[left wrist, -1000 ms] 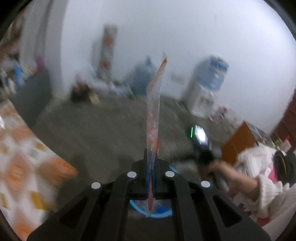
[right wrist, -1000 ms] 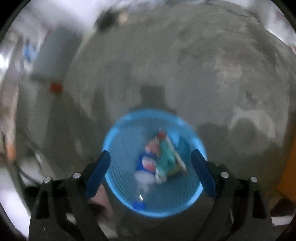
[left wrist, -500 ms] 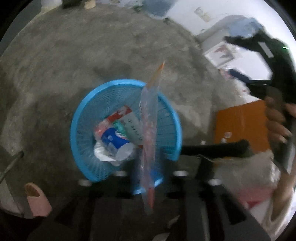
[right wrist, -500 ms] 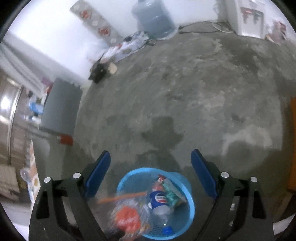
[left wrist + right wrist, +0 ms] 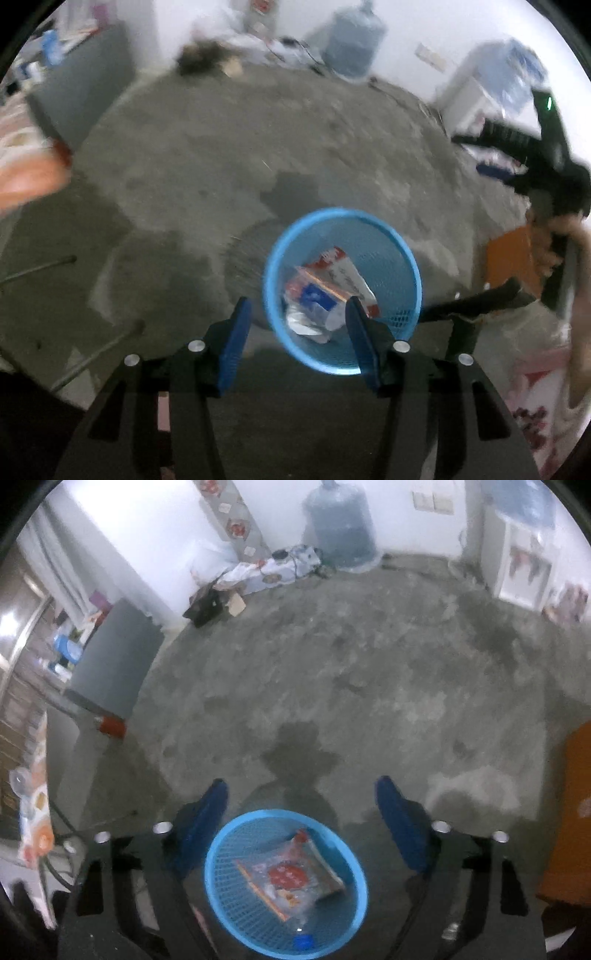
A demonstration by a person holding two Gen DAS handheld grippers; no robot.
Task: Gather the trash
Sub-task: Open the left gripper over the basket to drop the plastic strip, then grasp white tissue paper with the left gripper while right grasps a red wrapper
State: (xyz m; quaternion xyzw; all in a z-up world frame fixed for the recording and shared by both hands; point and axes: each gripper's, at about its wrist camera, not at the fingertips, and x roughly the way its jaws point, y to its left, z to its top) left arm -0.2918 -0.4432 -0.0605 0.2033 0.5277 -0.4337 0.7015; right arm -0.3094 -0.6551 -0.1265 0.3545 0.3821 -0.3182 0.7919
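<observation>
The wrapper (image 5: 291,878) has been dropped into the basket (image 5: 273,280) (left gripper (image 5: 297,325) jaws opening, empty; right gripper (image 5: 301,812) jaws closing, empty).

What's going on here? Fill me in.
A person is collecting trash with two handheld grippers. The left gripper hangs over a blue basket on the concrete floor, jaws opening with nothing between them. A clear snack wrapper lies on top of the trash inside. The right gripper is open and empty too.
</observation>
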